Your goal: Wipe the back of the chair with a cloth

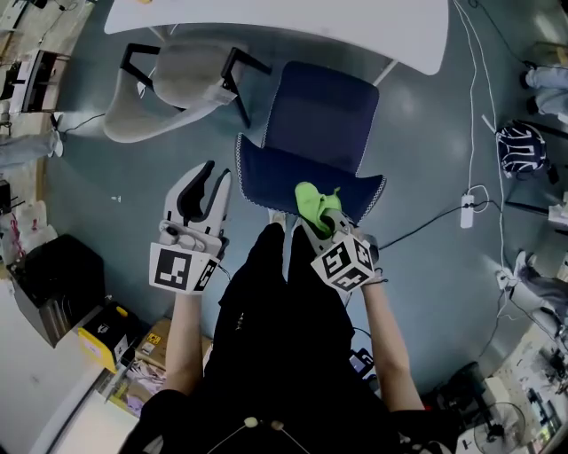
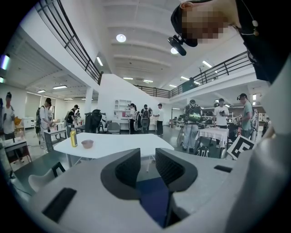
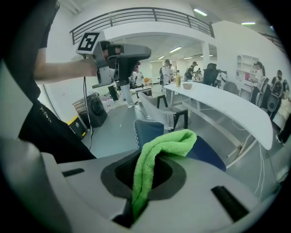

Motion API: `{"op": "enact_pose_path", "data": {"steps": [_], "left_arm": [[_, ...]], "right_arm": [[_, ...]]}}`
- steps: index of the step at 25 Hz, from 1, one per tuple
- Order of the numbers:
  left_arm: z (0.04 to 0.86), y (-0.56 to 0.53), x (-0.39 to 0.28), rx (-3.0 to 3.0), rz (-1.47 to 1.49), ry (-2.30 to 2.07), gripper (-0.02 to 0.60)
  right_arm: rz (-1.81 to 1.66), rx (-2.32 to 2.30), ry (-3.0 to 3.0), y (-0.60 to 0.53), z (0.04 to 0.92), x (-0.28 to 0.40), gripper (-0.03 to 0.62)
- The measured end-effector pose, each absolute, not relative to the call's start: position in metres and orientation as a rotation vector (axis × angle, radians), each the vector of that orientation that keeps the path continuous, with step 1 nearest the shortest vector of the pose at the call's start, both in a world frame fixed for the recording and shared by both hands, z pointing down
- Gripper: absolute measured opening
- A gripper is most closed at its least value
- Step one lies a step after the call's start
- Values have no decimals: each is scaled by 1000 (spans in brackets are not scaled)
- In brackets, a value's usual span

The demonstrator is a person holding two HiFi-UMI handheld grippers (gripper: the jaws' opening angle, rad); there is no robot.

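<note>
A dark blue chair (image 1: 321,124) stands in front of me, its backrest top edge (image 1: 266,173) nearest my body. My right gripper (image 1: 327,222) is shut on a bright green cloth (image 1: 314,202), which rests at the right part of that top edge. In the right gripper view the cloth (image 3: 159,152) runs up from between the jaws of the right gripper (image 3: 150,170) and folds over toward the chair's back (image 3: 146,129). My left gripper (image 1: 211,184) hovers left of the backrest, open and holding nothing. Its jaws (image 2: 148,166) stand slightly apart, with blue chair fabric (image 2: 154,200) visible below them.
A white table (image 1: 266,19) stands beyond the chair, with a grey armchair (image 1: 169,89) at its left. A power strip and cables (image 1: 468,211) lie on the floor to the right. Boxes (image 1: 102,332) sit at lower left. Several people stand around distant tables (image 2: 113,144).
</note>
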State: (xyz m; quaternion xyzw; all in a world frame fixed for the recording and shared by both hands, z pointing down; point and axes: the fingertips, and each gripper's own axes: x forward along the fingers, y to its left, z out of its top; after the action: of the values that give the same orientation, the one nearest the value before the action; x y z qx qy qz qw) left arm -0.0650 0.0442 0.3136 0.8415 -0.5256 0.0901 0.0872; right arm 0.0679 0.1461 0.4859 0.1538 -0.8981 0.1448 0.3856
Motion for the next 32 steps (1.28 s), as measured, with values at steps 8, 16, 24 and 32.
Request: {"op": "enact_pose_path", "data": {"steps": [8,16,24,32], "left_arm": [[312,41,-69,2495,261,-1587,104],[311,44,-93,2446,259,-1654,104],[310,49,-106,2412,243,-1696,104],[307,54,-118,2377,179,-1711,103]], "right_arm": [[355,159,-2295,137,491,20,18],[356,77,-2321,134,491,-9,18],[323,29,-2337,130,492,-43,18],[330,-27,-2335,125,500,-74,20]]}}
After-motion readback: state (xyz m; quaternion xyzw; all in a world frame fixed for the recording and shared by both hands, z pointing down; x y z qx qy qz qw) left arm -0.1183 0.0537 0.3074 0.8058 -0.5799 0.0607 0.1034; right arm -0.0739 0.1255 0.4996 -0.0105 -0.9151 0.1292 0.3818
